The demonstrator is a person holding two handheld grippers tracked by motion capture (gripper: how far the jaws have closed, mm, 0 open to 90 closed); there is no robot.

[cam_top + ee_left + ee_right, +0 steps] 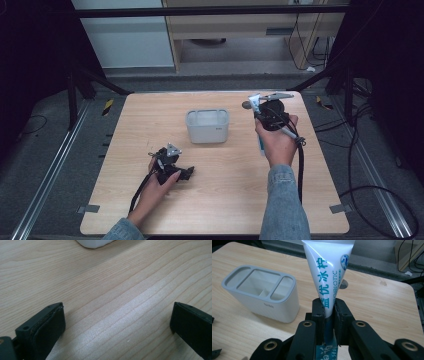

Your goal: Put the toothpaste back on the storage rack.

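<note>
The right claw [328,315] is clamped on a toothpaste tube [328,272], pinching it partway along its length so that the broad crimped end rises past the jaws and the narrower end runs back toward the hand. In the high view the tube [255,102] is held off the table [215,200], to the right of the white holder [207,126] and apart from it. The holder [262,293] stands upright on the table with its compartments open at the top; the tube is not yet in any of them.

The tube should be light and soft: a glossy plastic skin that gives under pressure and may slip if gripped loosely. The flat crimped end is the stiffest part, while the filled body will squash, and a hard pinch there could push paste toward the cap. The present hold, across the body where the flattened sides meet the pads squarely, looks sound enough for lowering it into a slot. Whether the cap end is up or down is hard to tell for certain, since it is hidden behind the jaws.

The left claw [115,327] rests low by the near-left of the table, jaws wide apart with nothing between them.
</note>
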